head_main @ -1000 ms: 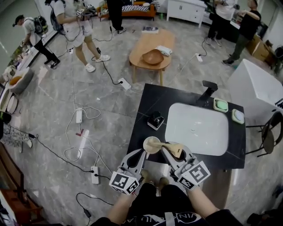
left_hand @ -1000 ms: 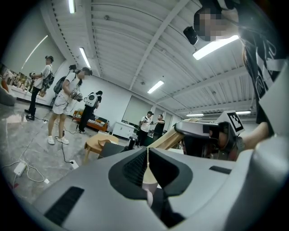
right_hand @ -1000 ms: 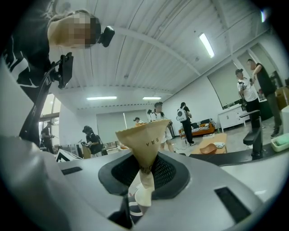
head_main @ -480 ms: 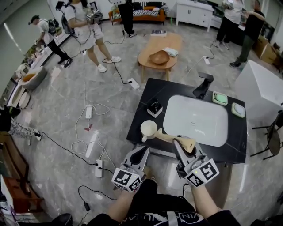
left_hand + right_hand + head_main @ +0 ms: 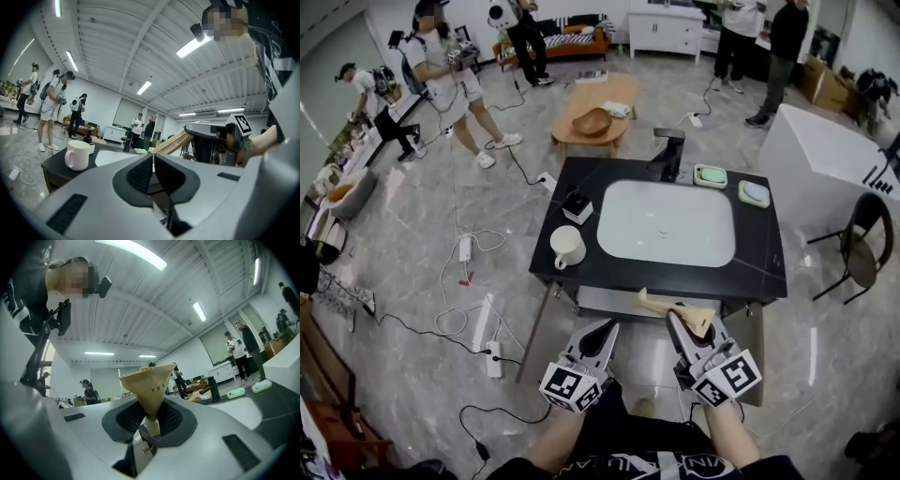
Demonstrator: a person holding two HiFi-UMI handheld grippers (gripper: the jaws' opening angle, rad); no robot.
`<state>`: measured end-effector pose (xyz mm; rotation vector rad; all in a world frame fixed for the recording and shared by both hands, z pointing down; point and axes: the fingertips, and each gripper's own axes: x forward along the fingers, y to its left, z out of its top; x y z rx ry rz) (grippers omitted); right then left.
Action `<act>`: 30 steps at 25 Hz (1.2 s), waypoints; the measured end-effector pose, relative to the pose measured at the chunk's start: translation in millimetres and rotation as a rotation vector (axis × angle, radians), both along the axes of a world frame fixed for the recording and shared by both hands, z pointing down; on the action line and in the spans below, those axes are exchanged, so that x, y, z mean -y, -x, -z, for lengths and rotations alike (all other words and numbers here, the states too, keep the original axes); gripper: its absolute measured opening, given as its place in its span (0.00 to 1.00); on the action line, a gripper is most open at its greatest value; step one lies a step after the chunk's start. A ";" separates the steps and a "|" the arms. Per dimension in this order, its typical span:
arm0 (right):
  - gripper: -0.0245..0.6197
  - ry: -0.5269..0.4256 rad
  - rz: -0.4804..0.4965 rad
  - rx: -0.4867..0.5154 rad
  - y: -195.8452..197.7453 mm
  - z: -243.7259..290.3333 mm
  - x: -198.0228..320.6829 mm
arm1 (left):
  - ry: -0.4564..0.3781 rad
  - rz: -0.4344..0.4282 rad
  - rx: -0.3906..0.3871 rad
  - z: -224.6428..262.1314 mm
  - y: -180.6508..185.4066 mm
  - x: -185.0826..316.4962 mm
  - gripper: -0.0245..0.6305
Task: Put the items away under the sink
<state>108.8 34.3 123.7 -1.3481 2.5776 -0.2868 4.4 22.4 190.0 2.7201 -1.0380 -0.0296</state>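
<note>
In the last second you backed both tools away from the worktop [image 5: 764, 272]. The tan item [image 5: 661, 304], earlier lying against the white mug [image 5: 567, 247], now hung just in front of the worktop's front edge, while the mug stayed on the left corner. That freed it for stowing under the sink, a step I judge not yet done. Your right tool [image 5: 694, 324] was clamped on its flared, scallop-edged end, with the slim, wood-coloured end pointing left. Your left tool [image 5: 602, 334] was closed on nothing.

Matt wooden utensil [image 5: 661, 305], glossy black countertop [image 5: 759, 272], smooth white mug [image 5: 567, 247]
</note>
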 end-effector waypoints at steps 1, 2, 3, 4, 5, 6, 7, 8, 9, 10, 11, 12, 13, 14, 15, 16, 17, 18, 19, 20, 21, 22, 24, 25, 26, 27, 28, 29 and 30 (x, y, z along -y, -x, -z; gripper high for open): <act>0.15 0.005 -0.017 -0.003 -8.4 -2.8 -11.2 | 0.003 -0.019 -0.001 -2.4 -9.2 -8.8 0.06; 0.15 0.010 -0.033 -0.004 -16.5 -5.2 -21.4 | 0.003 -0.042 0.000 -4.4 -18.9 -17.1 0.06; 0.15 0.015 -0.050 -0.005 -24.1 -7.3 -30.9 | 0.001 -0.065 0.002 -5.9 -28.7 -25.0 0.06; 0.15 0.020 -0.066 -0.003 -31.0 -9.6 -40.1 | 0.001 -0.087 0.004 -7.0 -37.9 -33.0 0.06; 0.15 0.028 -0.081 0.000 -37.0 -12.1 -48.9 | 0.001 -0.107 0.005 -7.7 -46.2 -40.9 0.06; 0.15 0.035 -0.094 0.004 -42.1 -14.8 -57.1 | 0.002 -0.122 0.004 -8.3 -53.1 -48.1 0.06; 0.15 0.042 -0.103 0.008 -46.0 -17.4 -63.9 | 0.003 -0.133 0.003 -8.6 -58.6 -54.0 0.06; 0.15 0.046 -0.108 0.010 -48.7 -19.8 -69.4 | 0.005 -0.139 0.001 -9.0 -62.5 -58.4 0.06; 0.15 0.049 -0.110 0.011 -50.5 -21.9 -73.6 | 0.007 -0.142 -0.001 -9.3 -65.3 -61.7 0.06; 0.15 0.051 -0.112 0.012 -51.6 -24.1 -76.6 | 0.012 -0.146 -0.002 -9.8 -67.2 -64.4 0.06; 0.15 0.055 -0.116 0.014 -52.6 -26.7 -78.7 | 0.017 -0.151 -0.003 -10.5 -68.3 -67.1 0.06; 0.15 0.060 -0.121 0.018 -53.3 -29.7 -79.7 | 0.022 -0.158 0.000 -11.6 -68.7 -69.5 0.06; 0.15 0.066 -0.127 0.023 -53.7 -32.9 -79.9 | 0.027 -0.165 0.004 -13.0 -67.9 -71.4 0.06; 0.15 0.074 -0.132 0.026 -53.2 -36.1 -79.7 | 0.032 -0.170 0.009 -14.9 -65.8 -72.5 0.06; 0.15 0.081 -0.135 0.028 -51.8 -39.1 -79.4 | 0.038 -0.172 0.013 -17.0 -62.4 -72.3 0.06; 0.15 0.088 -0.135 0.029 -49.4 -41.8 -78.6 | 0.045 -0.170 0.016 -19.1 -57.9 -70.6 0.06; 0.15 0.093 -0.134 0.031 -46.2 -44.2 -77.3 | 0.051 -0.166 0.018 -20.9 -52.8 -67.2 0.06; 0.15 0.098 -0.130 0.035 -42.2 -46.3 -75.5 | 0.056 -0.159 0.020 -22.3 -47.2 -62.6 0.06; 0.15 0.102 -0.122 0.038 -37.3 -48.5 -73.1 | 0.059 -0.152 0.020 -23.2 -41.5 -57.5 0.06; 0.15 0.106 -0.112 0.038 -31.7 -51.0 -70.2 | 0.060 -0.145 0.020 -23.9 -36.1 -52.3 0.06; 0.15 0.109 -0.099 0.036 -26.1 -53.6 -67.1 | 0.061 -0.140 0.018 -24.9 -31.3 -47.7 0.06; 0.15 0.112 -0.088 0.032 -20.8 -56.5 -64.1 | 0.063 -0.138 0.016 -26.8 -27.2 -44.2 0.06; 0.15 0.119 -0.077 0.027 -11.6 -63.6 -58.0 | 0.068 -0.143 0.013 -32.7 -20.6 -38.9 0.06; 0.15 0.122 -0.076 0.028 -7.3 -67.6 -55.1 | 0.069 -0.148 0.014 -36.5 -17.4 -36.8 0.06; 0.15 0.123 -0.077 0.029 -3.2 -71.8 -52.8 | 0.071 -0.153 0.015 -40.6 -14.6 -35.0 0.06; 0.15 0.124 -0.077 0.029 0.4 -76.2 -50.9 | 0.073 -0.156 0.015 -44.7 -12.5 -33.3 0.06; 0.15 0.125 -0.076 0.029 3.6 -81.0 -49.2 | 0.074 -0.158 0.016 -48.7 -11.3 -31.7 0.06; 0.15 0.128 -0.074 0.028 6.5 -86.2 -47.7 | 0.074 -0.160 0.017 -52.7 -10.4 -30.4 0.06; 0.15 0.133 -0.070 0.029 9.8 -91.7 -46.8 | 0.073 -0.160 0.020 -56.8 -9.3 -29.5 0.06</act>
